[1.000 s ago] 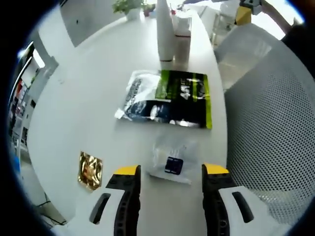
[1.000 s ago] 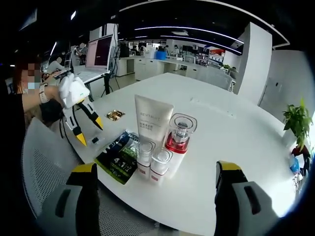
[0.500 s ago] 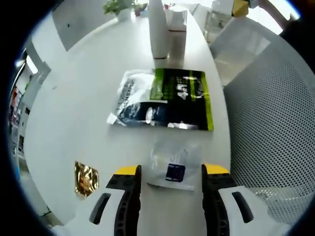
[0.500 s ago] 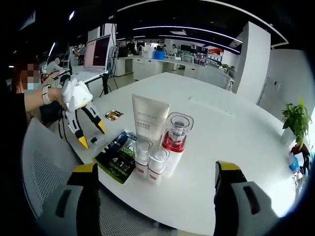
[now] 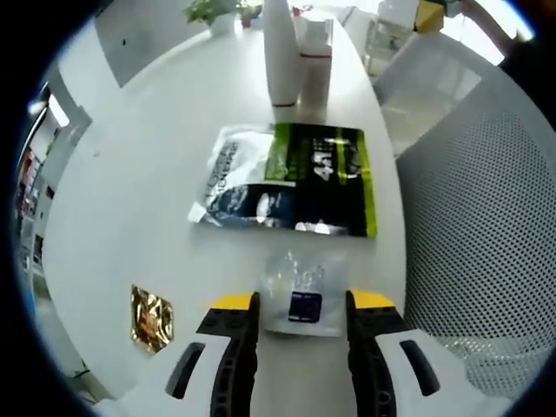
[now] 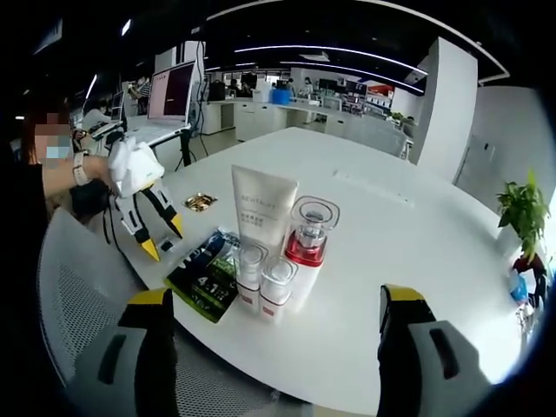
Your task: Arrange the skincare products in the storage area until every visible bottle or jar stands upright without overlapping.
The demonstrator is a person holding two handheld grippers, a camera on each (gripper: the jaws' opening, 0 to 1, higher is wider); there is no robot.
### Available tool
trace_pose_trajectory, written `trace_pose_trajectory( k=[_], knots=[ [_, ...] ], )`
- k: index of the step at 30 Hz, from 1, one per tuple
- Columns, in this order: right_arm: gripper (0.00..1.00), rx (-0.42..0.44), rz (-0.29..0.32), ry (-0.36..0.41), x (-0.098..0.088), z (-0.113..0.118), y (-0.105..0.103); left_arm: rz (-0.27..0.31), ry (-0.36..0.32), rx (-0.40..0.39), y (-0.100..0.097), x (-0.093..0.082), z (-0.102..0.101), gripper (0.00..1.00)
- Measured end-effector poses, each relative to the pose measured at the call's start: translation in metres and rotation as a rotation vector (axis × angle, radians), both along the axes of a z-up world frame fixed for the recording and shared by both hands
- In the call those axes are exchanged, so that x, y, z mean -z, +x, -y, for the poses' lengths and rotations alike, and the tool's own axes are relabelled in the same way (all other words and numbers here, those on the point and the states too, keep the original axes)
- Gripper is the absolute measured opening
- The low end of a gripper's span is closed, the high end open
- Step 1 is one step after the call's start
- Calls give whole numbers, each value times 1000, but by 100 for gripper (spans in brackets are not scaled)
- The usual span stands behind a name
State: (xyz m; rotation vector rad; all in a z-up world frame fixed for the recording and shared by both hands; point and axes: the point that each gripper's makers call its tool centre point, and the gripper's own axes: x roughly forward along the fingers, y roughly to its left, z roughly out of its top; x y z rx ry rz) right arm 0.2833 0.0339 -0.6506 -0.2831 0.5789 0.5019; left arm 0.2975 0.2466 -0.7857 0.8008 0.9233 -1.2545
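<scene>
Your left tongs hang low over the white bench, their yellow-tipped jaws straddling a small clear sachet with a dark blue label. The jaws stand close on either side of it, but you cannot tell whether they press it yet. Just beyond the sachet lies a flat black, green and silver pouch, and a gold foil packet lies apart to the left of the jaws. At the far end of that view a white tube and a bottle beside it stand upright.

Your right tongs are released, jaws wide apart, holding nothing, and hover at the bench edge facing the standing skincare group. There the white tube stands on its cap, a clear bottle with a red band stands just beside it, and two small clear-capped bottles stand in front, touching or nearly so. The flat pouch lies left of them, its end close to the small bottles. Further left, your other hand holds the left tongs pointing down at the bench, with the gold packet beyond. A white mesh chair back sits alongside the bench edge.
</scene>
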Motion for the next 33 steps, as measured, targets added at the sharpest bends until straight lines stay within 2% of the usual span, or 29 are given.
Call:
trace_pose_trajectory(
  k=[5, 22, 26, 33],
  knots=[
    [98, -5, -2, -2, 1, -1, 1, -2, 5, -4, -6, 1, 3, 37],
    [98, -8, -4, -4, 2, 0, 2, -2, -2, -26, -9, 1, 5, 37],
    [98, 1, -6, -10, 2, 3, 1, 4, 10, -20, -7, 1, 5, 45],
    [98, 9, -7, -12, 2, 6, 0, 5, 2, -18, -6, -6, 3, 46]
  ],
)
